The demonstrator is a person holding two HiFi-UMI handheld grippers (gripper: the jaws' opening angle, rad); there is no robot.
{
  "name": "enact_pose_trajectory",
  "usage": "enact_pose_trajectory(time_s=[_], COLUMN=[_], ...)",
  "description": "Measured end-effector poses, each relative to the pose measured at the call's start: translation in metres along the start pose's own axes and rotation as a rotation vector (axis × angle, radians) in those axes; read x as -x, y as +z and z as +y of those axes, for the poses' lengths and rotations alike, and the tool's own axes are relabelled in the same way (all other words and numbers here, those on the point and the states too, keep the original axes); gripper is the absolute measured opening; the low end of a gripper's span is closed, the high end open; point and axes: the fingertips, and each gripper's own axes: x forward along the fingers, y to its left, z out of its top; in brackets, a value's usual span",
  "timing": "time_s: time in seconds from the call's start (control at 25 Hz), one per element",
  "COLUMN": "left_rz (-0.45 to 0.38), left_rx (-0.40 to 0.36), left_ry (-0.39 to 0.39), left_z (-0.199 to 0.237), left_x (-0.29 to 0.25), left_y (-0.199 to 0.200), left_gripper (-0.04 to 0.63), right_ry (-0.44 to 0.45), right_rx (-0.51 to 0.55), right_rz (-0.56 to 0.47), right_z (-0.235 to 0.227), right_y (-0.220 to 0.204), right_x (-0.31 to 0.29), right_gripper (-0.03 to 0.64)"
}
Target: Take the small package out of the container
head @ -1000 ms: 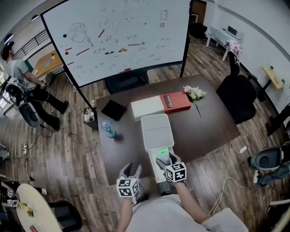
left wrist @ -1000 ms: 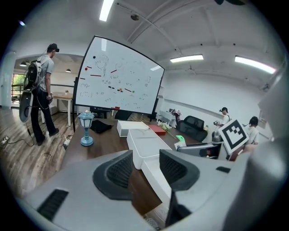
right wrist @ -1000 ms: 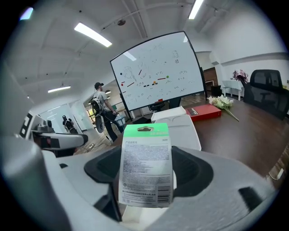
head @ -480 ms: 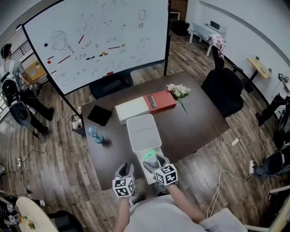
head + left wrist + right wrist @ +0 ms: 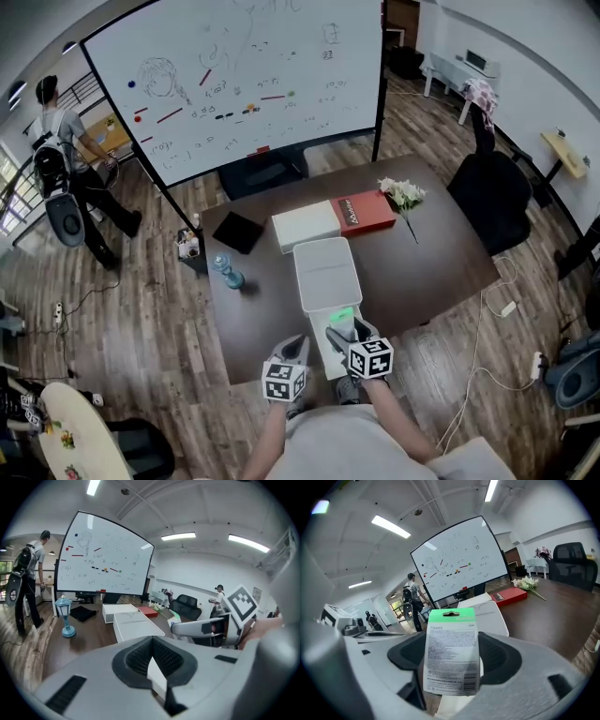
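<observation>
1. The small package [image 5: 451, 651], with its green top and printed back, stood upright and pinched between the jaws of the right gripper [image 5: 452, 657]. From above it sat over the near end of the white container [image 5: 326, 272]. I couldn't tell whether its lower edge had cleared the rim.
2. The change was on the other side. The left gripper [image 5: 152, 660] had just been closing and its jaws now met. Only a pale sliver showed at the seam, and I couldn't name it as any object. It had also drawn in closer to the container's left side than a second before.
3. To my eye the package was as good as out, needing only to be carried clear and set down. The left gripper looked free to steady the container.
4. Both grippers worked right at the near edge of the dark table [image 5: 441, 253], so there was little room towards the person.
5. There was bare table to the right of the container. To its left was a narrower strip before the blue lantern [image 5: 226, 272]. Beyond its far end lay the white box [image 5: 305, 225], the red box [image 5: 366, 211] and the flowers [image 5: 403, 194].
</observation>
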Motion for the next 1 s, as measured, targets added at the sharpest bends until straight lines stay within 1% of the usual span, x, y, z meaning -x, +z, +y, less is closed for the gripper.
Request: enact_pose_trajectory(time_s=[0.12,0.24,0.36,0.48,0.64,0.72,0.84,1.0], left_rz=[-0.023,-0.044,-0.025,-0.011,-0.005,-0.01,-0.001,0.001], left_rx=[-0.028,-0.046,-0.027,-0.007,0.045,0.064,0.08,0.14], left_ry=[-0.008,0.041,0.1,0.14,0.13,0.143,0.181,0.185], left_z=[0.0,0.015,0.03,0.049,0.055,0.066,0.083,0.088], left_x=[0.005,0.013,0.025,0.031,0.041,0.048,0.054,0.058], left_y=[-0.001,0.001,-0.003,-0.004,-0.015,-0.016,-0.02,-0.03], left_gripper=[0.002,0.003,0.003,0.004,0.005,0.005,0.005,0.005], right_ry=[0.003,0.02,0.043,0.056,0.047,0.042,0.025,0.005], right_rx=[-0.018,-0.018,-0.019,-0.025,0.008,0.014,-0.006,-0.034], right_rz=[-0.009,-0.01,-0.014,-0.026,0.003,0.005,0.017,0.033], right_z=[0.0,0.003,0.011,0.015,0.018,0.02,0.018,0.012], right_y=[-0.003,-0.003,-0.003,0.002,-0.008,-0.007,-0.011,-0.023], right_x=[0.002,-0.002,-0.005,-0.016,-0.021,-0.026,-0.032,-0.033], right_gripper=[0.347,0.347,0.345,0.347,0.347,0.347,0.347,0.347])
